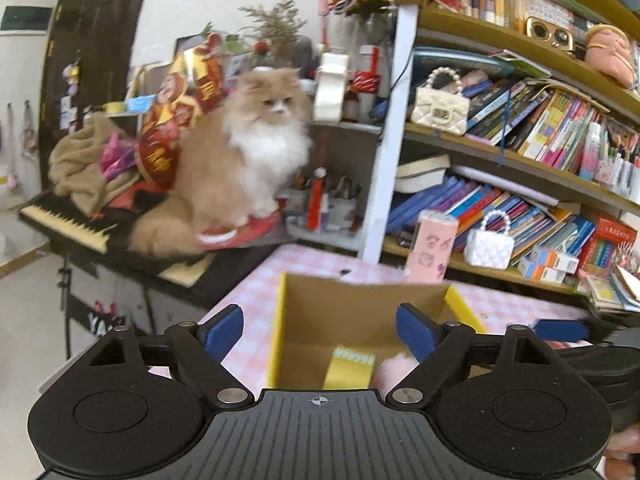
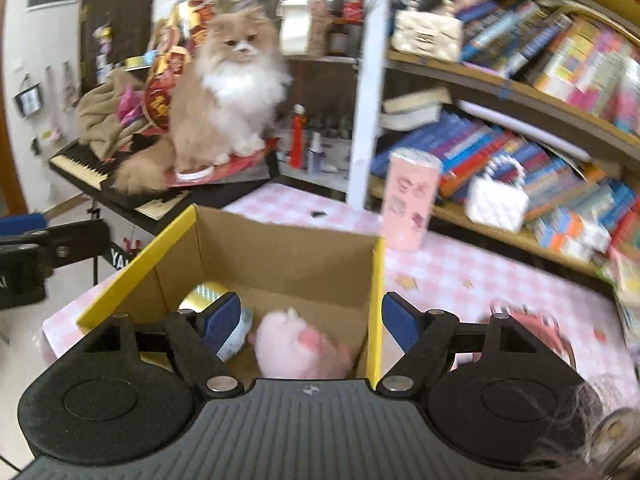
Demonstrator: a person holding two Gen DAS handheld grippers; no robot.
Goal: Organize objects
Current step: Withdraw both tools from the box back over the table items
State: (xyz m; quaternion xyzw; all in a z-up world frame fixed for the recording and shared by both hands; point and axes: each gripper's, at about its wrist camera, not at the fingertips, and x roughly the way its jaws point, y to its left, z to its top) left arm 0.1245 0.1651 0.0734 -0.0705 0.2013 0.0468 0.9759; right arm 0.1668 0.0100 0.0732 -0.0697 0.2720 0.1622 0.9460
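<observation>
The cardboard box (image 2: 276,256) stands open on the pink checked worktop (image 2: 460,276), its flaps edged in yellow. Three items lie on its floor. A pink plush toy (image 2: 300,346) rests at the near right corner, against the right wall. A roll with a shiny gold top (image 2: 208,294) lies just left of the plush, partly hidden behind the right tool's left finger. In the left wrist view a yellow block with a striped top edge (image 1: 350,368) sits near the middle of the box floor, with the plush (image 1: 394,364) just to its right.

The left tool (image 1: 320,332) hangs above the near edge of the box, fingers spread wide, grasping nothing. The right tool (image 2: 310,326) is likewise released and empty; its left finger (image 2: 222,326) is over the box interior and its right finger (image 2: 400,326) is outside the right wall.

Beyond the box, a pink cylindrical container (image 2: 410,200) stands upright on the worktop, far right of the box and apart from it. A small dark scrap (image 2: 318,213) lies on the cloth behind the box. A pink object (image 2: 540,328) on the near right of the worktop is too blurred to identify.

A long-haired cream and white cat (image 1: 256,144) sits on a keyboard instrument (image 1: 68,224) at far left. A bookshelf (image 1: 520,160) crammed with books fills the right side, carrying two white quilted handbags (image 1: 490,242).
</observation>
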